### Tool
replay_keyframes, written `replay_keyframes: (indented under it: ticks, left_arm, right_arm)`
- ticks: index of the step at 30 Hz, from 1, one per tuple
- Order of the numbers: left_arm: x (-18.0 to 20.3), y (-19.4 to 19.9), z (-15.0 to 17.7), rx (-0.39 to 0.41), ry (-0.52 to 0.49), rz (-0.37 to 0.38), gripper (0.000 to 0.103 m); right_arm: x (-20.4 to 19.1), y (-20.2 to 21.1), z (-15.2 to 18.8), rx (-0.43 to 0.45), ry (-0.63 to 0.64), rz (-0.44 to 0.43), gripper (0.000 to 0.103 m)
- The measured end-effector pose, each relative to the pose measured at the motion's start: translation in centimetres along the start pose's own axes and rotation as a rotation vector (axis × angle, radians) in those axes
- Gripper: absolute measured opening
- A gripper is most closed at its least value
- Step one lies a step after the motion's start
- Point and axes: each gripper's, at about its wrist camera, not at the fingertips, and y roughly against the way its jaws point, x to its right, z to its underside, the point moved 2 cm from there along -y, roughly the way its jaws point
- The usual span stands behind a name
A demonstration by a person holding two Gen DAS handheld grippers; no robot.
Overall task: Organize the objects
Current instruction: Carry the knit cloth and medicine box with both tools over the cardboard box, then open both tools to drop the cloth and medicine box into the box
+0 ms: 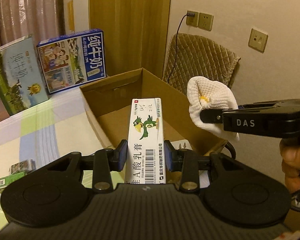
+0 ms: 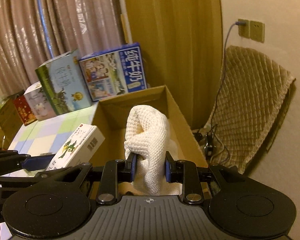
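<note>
My left gripper (image 1: 146, 156) is shut on a long white ointment box (image 1: 147, 138) printed with a green bird. It holds the box over the near edge of an open cardboard box (image 1: 114, 100). My right gripper (image 2: 151, 168) is shut on a bunched white waffle-weave cloth (image 2: 150, 138), held above the same cardboard box (image 2: 182, 120). In the left wrist view the cloth (image 1: 210, 102) and the right gripper (image 1: 208, 116) hang over the box's right side. In the right wrist view the ointment box (image 2: 78, 146) shows at lower left.
Two milk cartons, a pale green one (image 1: 16, 76) and a blue one (image 1: 74, 60), stand behind the cardboard box on a checked tablecloth (image 1: 40, 132). A quilted chair (image 1: 200, 64) and wall sockets (image 1: 199, 20) with a cable are at right. Small boxes (image 1: 16, 172) lie at near left.
</note>
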Motion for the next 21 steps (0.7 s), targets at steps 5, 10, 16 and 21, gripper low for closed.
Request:
replay_keyframes:
  ticks: [5,10,16,21]
  left_arm:
    - [0.0,-2.3,-0.3,0.001,-0.007,0.007,0.032]
    - [-0.9,-3.4,-0.6,0.027,0.016,-0.007,0.034]
    - [-3.4,-1.7,0.0,0.05,0.081,-0.033,0.04]
    - [-5.2,0.3,1.2,0.061,0.116,-0.063,0.048]
  right_arm:
    - [1.4,-1.2,-0.1,-0.013,-0.013,-0.002,0.024]
    - [1.9,-2.7,0.3,-0.035,-0.022,-0.006,0.024]
    - [1.5,-3.5,0.2,-0.048,-0.029,-0.031,0.026]
    - [0.7,-3.4,-0.3,-0.015,-0.052,-0.074,0.058]
